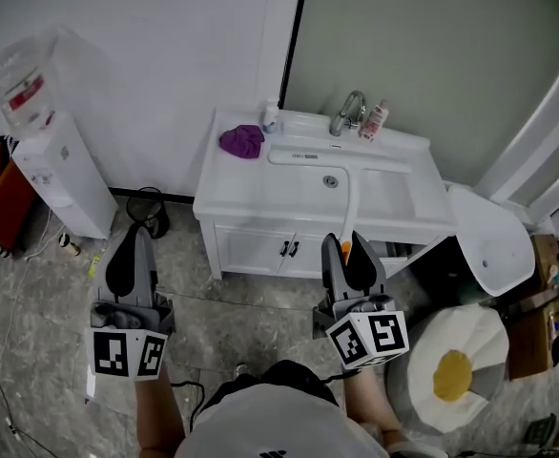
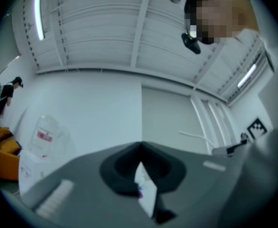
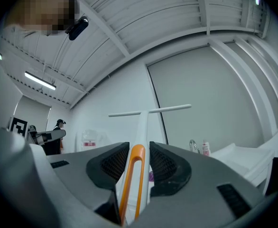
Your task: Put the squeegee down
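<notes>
Where jaws meet, right hand-held gripper (image 3: 138, 159) clamps squeegee (image 3: 142, 125).

— Where's the washstand (image 1: 251, 197)?
— Far centre, against the wall (image 1: 165, 65). The water dispenser (image 1: 55, 165) stands to its left.
— On top?
— Cloth (image 1: 242, 140) at the far-left corner, tap (image 1: 348, 113) behind the basin (image 1: 303, 177), bottle (image 1: 374, 120) just right of it.
— The squeegee (image 3: 142, 127)?
— Between the right gripper's (image 1: 346, 244) jaws, reaching over the basin. The left gripper (image 1: 136, 237) is near left.

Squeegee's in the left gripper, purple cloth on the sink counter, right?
No. The squeegee is clamped in the right gripper, not the left gripper; the right gripper view shows it. The purple cloth does lie on the sink counter.
</notes>
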A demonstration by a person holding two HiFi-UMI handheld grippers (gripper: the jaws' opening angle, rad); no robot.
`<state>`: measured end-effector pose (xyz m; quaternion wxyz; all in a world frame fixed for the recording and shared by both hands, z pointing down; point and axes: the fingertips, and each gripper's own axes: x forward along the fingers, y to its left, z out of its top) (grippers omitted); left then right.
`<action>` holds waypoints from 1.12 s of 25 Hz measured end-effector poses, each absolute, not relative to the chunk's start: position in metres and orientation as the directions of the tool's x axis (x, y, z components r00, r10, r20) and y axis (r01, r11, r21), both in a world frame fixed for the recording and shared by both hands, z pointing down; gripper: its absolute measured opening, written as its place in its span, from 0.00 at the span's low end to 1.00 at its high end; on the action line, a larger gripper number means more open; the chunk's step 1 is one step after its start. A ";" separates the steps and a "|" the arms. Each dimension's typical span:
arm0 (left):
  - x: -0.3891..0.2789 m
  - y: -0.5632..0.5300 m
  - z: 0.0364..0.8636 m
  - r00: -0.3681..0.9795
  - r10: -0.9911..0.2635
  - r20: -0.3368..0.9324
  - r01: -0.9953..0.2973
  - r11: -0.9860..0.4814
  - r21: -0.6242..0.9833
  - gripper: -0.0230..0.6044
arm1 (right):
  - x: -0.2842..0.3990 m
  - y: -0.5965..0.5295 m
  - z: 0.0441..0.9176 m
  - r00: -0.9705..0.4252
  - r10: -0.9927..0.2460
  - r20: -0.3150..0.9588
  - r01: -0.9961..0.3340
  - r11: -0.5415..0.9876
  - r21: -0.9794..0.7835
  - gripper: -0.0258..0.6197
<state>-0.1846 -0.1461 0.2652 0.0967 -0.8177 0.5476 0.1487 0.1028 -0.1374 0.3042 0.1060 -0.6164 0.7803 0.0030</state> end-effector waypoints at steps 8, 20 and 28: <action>-0.194 -0.178 0.283 0.358 -0.874 -0.328 -0.920 -0.390 0.036 0.05 | 0.092 -0.171 0.319 -0.216 -0.969 -0.120 -0.966 0.230 -0.116 0.24; -0.217 -0.266 0.281 0.290 -0.900 -0.324 -0.949 -0.315 0.026 0.05 | 0.076 -0.283 0.335 -0.266 -0.959 -0.094 -0.950 0.278 -0.141 0.24; -0.211 -0.329 0.277 0.259 -0.912 -0.317 -0.959 -0.283 0.030 0.05 | 0.071 -0.365 0.344 -0.320 -0.946 -0.055 -0.935 0.324 -0.142 0.24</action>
